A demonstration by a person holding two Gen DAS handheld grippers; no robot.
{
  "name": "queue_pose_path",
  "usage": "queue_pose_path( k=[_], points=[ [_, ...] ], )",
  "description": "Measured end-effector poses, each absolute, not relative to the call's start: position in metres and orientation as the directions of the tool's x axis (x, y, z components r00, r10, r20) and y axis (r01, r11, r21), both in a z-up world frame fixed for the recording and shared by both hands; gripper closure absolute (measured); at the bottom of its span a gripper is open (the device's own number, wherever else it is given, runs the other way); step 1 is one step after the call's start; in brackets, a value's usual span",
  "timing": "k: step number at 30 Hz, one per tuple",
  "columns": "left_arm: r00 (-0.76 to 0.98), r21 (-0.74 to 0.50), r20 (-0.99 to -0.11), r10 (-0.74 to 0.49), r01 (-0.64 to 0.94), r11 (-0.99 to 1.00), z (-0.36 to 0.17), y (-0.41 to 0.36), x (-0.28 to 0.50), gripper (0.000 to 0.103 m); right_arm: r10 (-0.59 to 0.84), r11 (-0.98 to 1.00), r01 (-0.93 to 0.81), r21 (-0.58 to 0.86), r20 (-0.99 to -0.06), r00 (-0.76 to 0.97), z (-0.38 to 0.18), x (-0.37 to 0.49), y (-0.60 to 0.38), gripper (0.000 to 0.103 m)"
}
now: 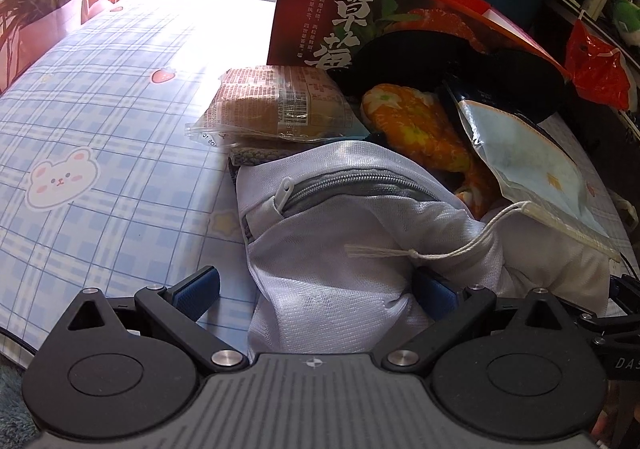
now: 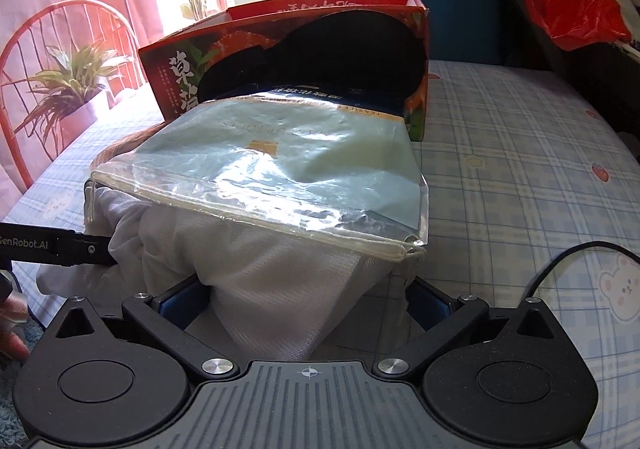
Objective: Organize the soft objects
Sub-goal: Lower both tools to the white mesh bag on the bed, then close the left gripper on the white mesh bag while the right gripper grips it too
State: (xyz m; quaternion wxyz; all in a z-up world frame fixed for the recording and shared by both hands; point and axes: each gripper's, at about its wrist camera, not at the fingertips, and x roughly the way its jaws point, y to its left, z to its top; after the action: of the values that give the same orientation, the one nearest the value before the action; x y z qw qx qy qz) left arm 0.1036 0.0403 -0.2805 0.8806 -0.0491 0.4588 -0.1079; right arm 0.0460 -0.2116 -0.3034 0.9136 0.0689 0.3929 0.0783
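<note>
A white mesh bag (image 1: 340, 233) with a grey zipper lies on the bed, and its near fold sits between the wide-apart fingers of my left gripper (image 1: 316, 287). The left pad stands clear of the fabric. Behind the bag are a wrapped bread loaf (image 1: 272, 105), an orange floral cloth (image 1: 424, 129), a clear pouch (image 1: 528, 161) with pale blue contents, and a black soft item (image 1: 460, 65) against the red box (image 1: 360, 9). My right gripper (image 2: 304, 297) is open around the white bag (image 2: 272, 289), beneath the pouch (image 2: 280, 169). The left gripper's tip (image 2: 92, 249) touches the bag's left side.
The blue plaid bedsheet (image 1: 100, 109) with bunny prints spreads to the left, and more sheet (image 2: 520, 169) lies to the right. A red plastic bag (image 2: 568, 9) hangs at the far right. A black cable (image 2: 560, 265) crosses the sheet. A hand (image 2: 12, 329) shows at the left edge.
</note>
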Motion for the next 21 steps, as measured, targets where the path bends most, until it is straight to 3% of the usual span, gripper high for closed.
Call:
queue_pose_path(
  k=[7, 9, 11, 16, 19, 21],
  points=[
    [0.555, -0.194, -0.794, -0.248, 0.155, 0.969, -0.280, 0.043, 0.102, 0.000, 0.158, 0.987, -0.090, 0.132, -0.723, 0.672, -0.297, 0.037, -0.206, 0.001],
    [0.552, -0.211, -0.791, -0.264, 0.158, 0.965, -0.279, 0.045, 0.100, 0.000, 0.157, 0.988, -0.111, 0.111, -0.718, 0.678, -0.294, 0.033, -0.203, 0.007],
    [0.550, -0.233, -0.784, -0.286, 0.167, 0.958, -0.278, 0.048, 0.098, 0.002, 0.181, 0.983, -0.142, 0.115, -0.710, 0.680, -0.290, 0.030, -0.201, 0.024],
    [0.535, -0.314, -0.751, -0.388, 0.228, 0.922, -0.274, 0.051, 0.092, 0.044, 0.209, 0.976, -0.186, 0.110, -0.701, 0.682, -0.285, 0.027, -0.196, 0.036],
    [0.544, -0.304, -0.739, -0.398, 0.259, 0.917, -0.271, 0.045, 0.088, 0.061, 0.228, 0.973, -0.187, 0.135, -0.704, 0.672, -0.285, 0.028, -0.198, 0.040],
    [0.548, -0.282, -0.737, -0.395, 0.283, 0.917, -0.269, 0.039, 0.086, 0.063, 0.238, 0.971, -0.189, 0.148, -0.704, 0.669, -0.286, 0.030, -0.199, 0.041]
  ],
)
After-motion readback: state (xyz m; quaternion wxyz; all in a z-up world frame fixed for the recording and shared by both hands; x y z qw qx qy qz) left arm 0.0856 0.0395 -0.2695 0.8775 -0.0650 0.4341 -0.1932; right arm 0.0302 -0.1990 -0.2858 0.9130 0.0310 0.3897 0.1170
